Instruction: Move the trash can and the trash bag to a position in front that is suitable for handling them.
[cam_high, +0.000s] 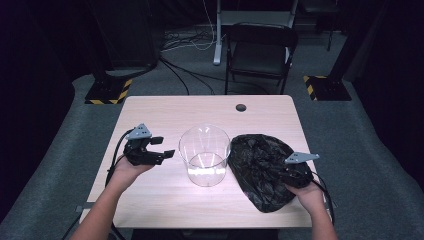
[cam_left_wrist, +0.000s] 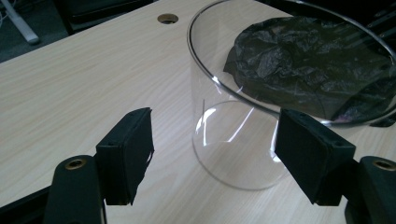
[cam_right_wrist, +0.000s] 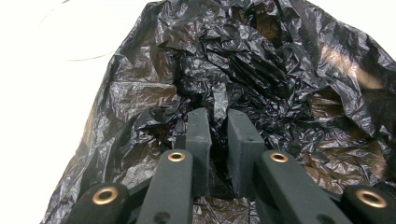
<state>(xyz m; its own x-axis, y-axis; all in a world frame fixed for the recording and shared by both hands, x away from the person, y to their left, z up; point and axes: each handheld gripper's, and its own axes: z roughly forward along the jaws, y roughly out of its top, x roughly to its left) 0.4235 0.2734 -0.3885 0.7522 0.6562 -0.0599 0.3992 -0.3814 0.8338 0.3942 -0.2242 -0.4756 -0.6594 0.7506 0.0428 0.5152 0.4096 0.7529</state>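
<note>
The table (cam_high: 165, 107) carries a crumpled black bag (cam_high: 260, 170) on its right side, touching a clear tub (cam_high: 204, 154) at the middle. The right gripper (cam_right_wrist: 219, 122) pinches a fold of the bag, jaws nearly together. The left gripper (cam_high: 161, 147) hovers left of the tub, jaws wide apart and empty.

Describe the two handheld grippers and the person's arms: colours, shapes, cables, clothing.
Both are black two-jaw tools. The left gripper and right gripper each carry a grey three-cornered plate on top and trail a black cable toward the person. Close up, the jaws end in flat, rectangular black pads on rounded black links with brass-coloured rivets. The forearms are bare, with no sleeves showing.
</note>
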